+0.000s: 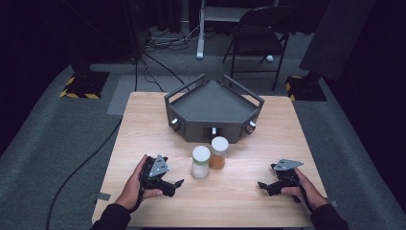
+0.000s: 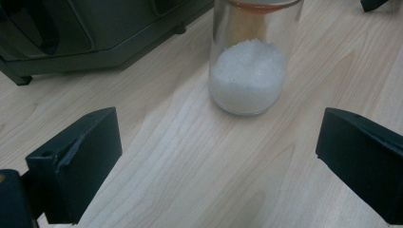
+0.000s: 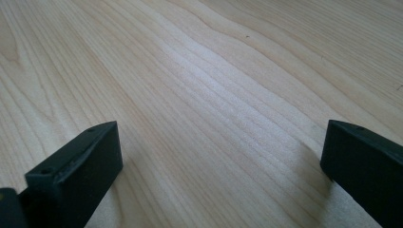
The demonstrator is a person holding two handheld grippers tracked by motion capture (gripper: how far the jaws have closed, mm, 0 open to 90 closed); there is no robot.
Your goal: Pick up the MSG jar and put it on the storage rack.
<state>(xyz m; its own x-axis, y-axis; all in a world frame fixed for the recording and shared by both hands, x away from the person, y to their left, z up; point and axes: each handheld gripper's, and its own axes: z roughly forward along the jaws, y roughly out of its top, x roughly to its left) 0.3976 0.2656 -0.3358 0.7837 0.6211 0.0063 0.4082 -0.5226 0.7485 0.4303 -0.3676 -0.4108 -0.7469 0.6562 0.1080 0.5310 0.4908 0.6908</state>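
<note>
Nearest, two hand-held claws resting low on the wooden worktop [image 1: 239, 196]: left claw [image 1: 176, 185] spread wide, empty, pointed at the white-grain jar [image 1: 200, 162]; right claw [image 1: 262, 186] wide too, empty, well apart from both jars. Mid-worktop, white-grain jar upright, just beside the orange-powder jar [image 1: 219, 153]. Farther back, dark angular tray [image 1: 213, 111].

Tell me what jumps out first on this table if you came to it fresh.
Two capped jars stand side by side at the middle of the table: the white-filled jar in front and the orange-filled jar just behind it. Behind them sits a dark angular tray. The left hand-held gripper points at the white-filled jar with jaws wide apart, and the right hand-held gripper rests open near the right edge.
</note>
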